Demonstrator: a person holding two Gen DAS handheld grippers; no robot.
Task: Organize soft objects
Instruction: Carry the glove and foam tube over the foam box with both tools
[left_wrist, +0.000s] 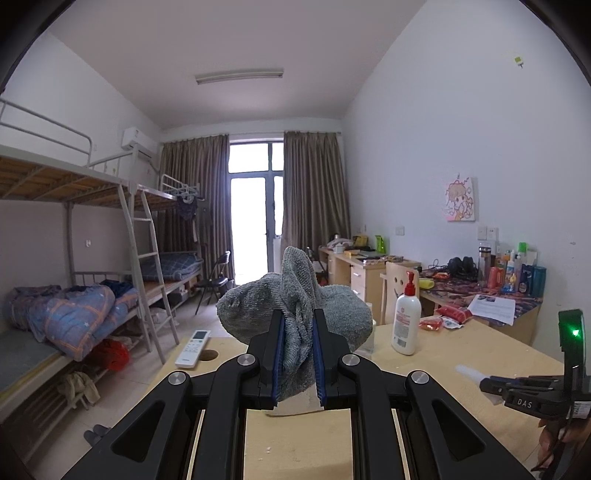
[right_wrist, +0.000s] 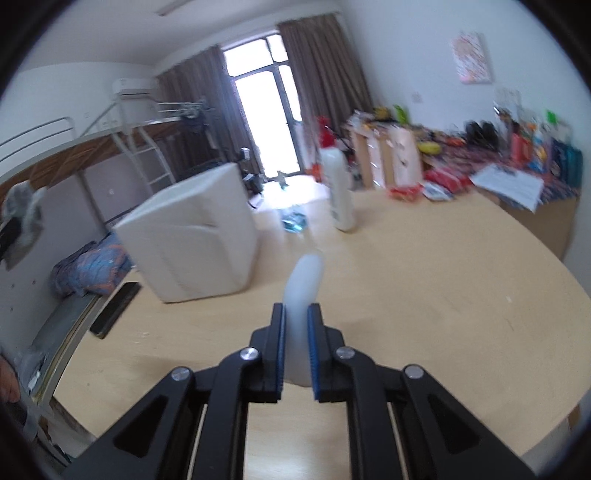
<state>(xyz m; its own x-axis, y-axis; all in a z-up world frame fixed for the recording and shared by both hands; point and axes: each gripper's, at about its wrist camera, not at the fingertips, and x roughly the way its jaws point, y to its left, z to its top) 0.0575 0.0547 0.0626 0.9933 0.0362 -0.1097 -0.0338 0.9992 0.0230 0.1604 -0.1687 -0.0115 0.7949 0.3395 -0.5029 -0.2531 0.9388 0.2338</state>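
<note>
L wrist cam: my left gripper (left_wrist: 298, 345) is clamped on a grey knit cloth (left_wrist: 295, 310), blue pads pinching the bunched middle. Cloth balloons out past the fingertips toward 12 o'clock and hangs clear of the wooden table (left_wrist: 461, 354). Same cloth shows in R cam, blurred, at 9 o'clock edge of frame.

R wrist cam: my right gripper (right_wrist: 295, 345) is closed on a pale, whitish soft strip (right_wrist: 304, 288). The strip stands up from between the pads and curls toward 12–1 o'clock, off the table surface. Can't tell what the item is, frame is motion-blurred. In L cam the right gripper sits at 4 o'clock, side-on, w/ the pale strip poking toward 9 o'clock.

On table, R cam: white fabric box (right_wrist: 192, 236) at 10 o'clock from gripper, tilted look from the lens; white pump bottle (right_wrist: 341, 188) w/ red top at 12–1 o'clock, upright; dark flat phone-like slab (right_wrist: 116, 308) at 9 o'clock near table edge. L cam: white remote (left_wrist: 192, 348) at 10 o'clock beside a round hole in the tabletop; red snack packets (left_wrist: 452, 315) at 2 o'clock, well apart from both grippers.

Bkgd: bunk beds at 9 o'clock, window at 12.
</note>
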